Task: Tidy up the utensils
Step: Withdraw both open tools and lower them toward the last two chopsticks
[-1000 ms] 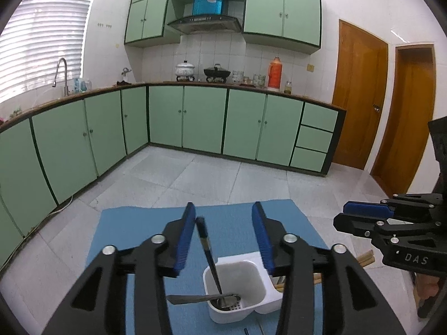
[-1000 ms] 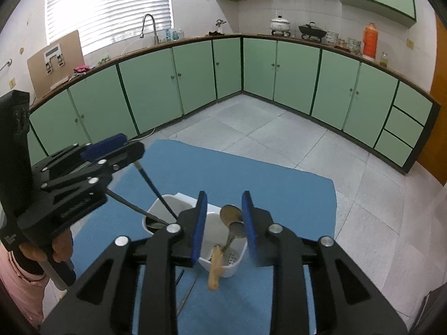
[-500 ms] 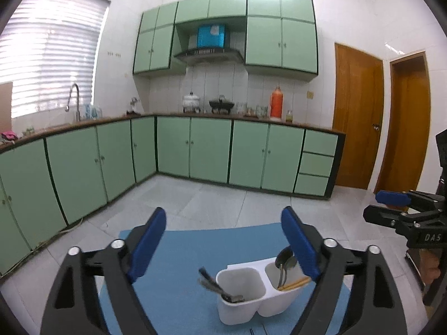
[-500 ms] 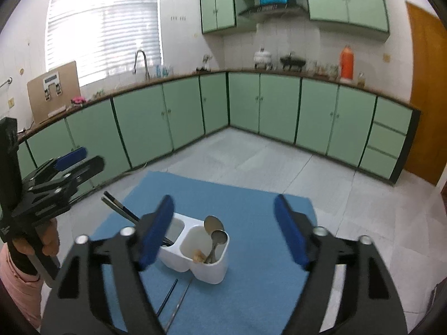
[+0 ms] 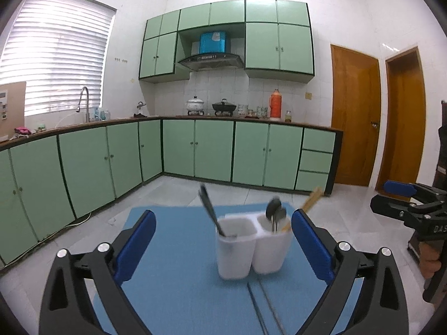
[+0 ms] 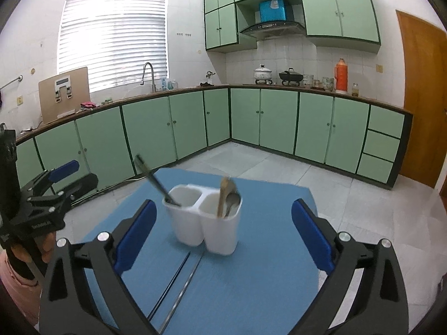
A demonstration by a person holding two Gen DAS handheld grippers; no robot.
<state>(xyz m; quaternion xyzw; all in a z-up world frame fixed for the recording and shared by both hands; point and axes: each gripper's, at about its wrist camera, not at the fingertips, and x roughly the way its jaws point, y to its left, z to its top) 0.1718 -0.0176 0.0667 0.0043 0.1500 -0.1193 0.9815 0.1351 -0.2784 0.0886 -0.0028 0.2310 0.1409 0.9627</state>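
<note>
A white two-compartment utensil holder (image 5: 251, 245) (image 6: 206, 220) stands on a blue mat (image 5: 178, 279) (image 6: 251, 279). Its left compartment holds a dark-handled utensil (image 5: 208, 209) (image 6: 155, 181). Its right compartment holds metal spoons (image 5: 275, 212) (image 6: 232, 202) and wooden chopsticks (image 5: 310, 202) (image 6: 223, 198). Two thin metal chopsticks (image 6: 178, 287) (image 5: 265, 304) lie on the mat in front of the holder. My left gripper (image 5: 223, 245) (image 6: 61, 178) is open and empty, just short of the holder. My right gripper (image 6: 223, 240) (image 5: 391, 198) is open and empty, also near the holder.
The mat lies on a grey tiled floor (image 6: 363, 223). Green cabinets (image 5: 195, 150) run along the back and left walls. Wooden doors (image 5: 354, 117) are at the right.
Both grippers have opened wide, released their utensils into the holder, and pulled back and lower. The dark-handled utensil now stands in the left compartment, the spoon in the right one.
</note>
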